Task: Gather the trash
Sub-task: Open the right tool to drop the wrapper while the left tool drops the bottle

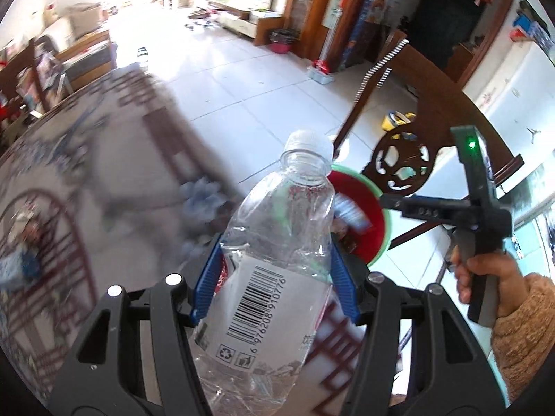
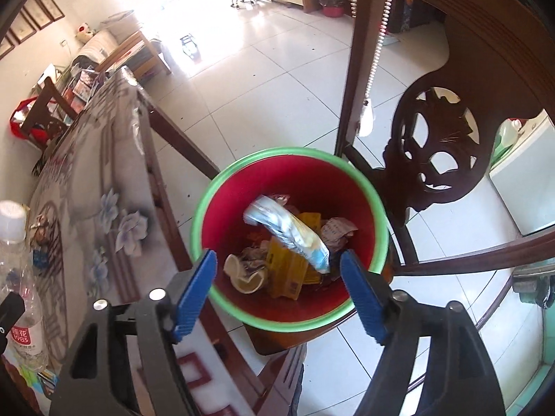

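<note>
My left gripper (image 1: 274,260) is shut on a clear plastic water bottle (image 1: 274,253) with a white cap and barcode label, held above the table with its neck towards the bin. The bottle also shows at the left edge of the right wrist view (image 2: 17,277). A red bin with a green rim (image 2: 376,201) stands beside the table and holds wrappers, crumpled paper and a white-blue packet (image 2: 291,232). The bin also shows in the left wrist view (image 1: 367,215). My right gripper (image 2: 279,270) is open and empty, right above the bin. It shows in the left wrist view (image 1: 482,215), hand-held.
A table with a flower-patterned cover (image 2: 104,180) lies left of the bin, with small scraps (image 2: 40,228) on it. A carved dark wooden chair (image 2: 437,145) stands just right of the bin. Tiled floor (image 2: 270,69) stretches beyond.
</note>
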### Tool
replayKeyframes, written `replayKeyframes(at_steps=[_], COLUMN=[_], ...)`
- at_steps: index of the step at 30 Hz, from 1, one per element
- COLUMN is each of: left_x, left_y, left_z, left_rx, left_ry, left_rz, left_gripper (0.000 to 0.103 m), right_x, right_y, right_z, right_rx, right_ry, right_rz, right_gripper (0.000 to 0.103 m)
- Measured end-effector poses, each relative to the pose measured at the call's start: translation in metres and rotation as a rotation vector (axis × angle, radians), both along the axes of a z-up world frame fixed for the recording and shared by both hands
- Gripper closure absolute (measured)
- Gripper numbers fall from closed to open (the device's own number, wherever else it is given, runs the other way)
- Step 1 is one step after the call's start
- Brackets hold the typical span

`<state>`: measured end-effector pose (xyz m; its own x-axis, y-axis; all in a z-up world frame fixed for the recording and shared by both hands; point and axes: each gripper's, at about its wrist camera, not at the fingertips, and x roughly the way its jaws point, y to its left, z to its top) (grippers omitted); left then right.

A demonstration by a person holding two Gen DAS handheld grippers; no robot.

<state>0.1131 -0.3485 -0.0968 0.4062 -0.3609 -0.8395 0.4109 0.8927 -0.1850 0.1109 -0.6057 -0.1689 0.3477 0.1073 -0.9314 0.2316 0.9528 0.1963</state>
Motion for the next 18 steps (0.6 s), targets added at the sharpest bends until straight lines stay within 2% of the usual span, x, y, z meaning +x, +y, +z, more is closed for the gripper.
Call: replayKeyframes(at_steps=[10, 12, 13, 18], left_x=[0.036, 0.039, 0.041, 0.041], left_y=[-0.105, -0.117, -0.121, -0.109], left_z=[-0.010, -0.011, -0.011, -0.007], left_rx=[-0.030, -0.025, -0.031, -0.066], left_ry=[-0.011, -0.018, -0.032, -0.044], left_rz=[-0.195, -0.214, -0.215, -0.180], left_gripper=[0.047, 0.035, 0.022, 0.015], right_x=[-0.012, -0.019, -0.022, -0.032], right_y=[-0.058, -0.068, -0.072, -0.073], right_z=[-0.001, 0.000, 0.000, 0.005], right_rx=[-0.019, -0.023, -0.025, -0.031], right_ry=[0.011, 0.015, 0.016, 0.017], right_rz=[-0.116, -0.144, -0.155, -0.171], right_gripper=[0.029, 0.029, 0.029, 0.029])
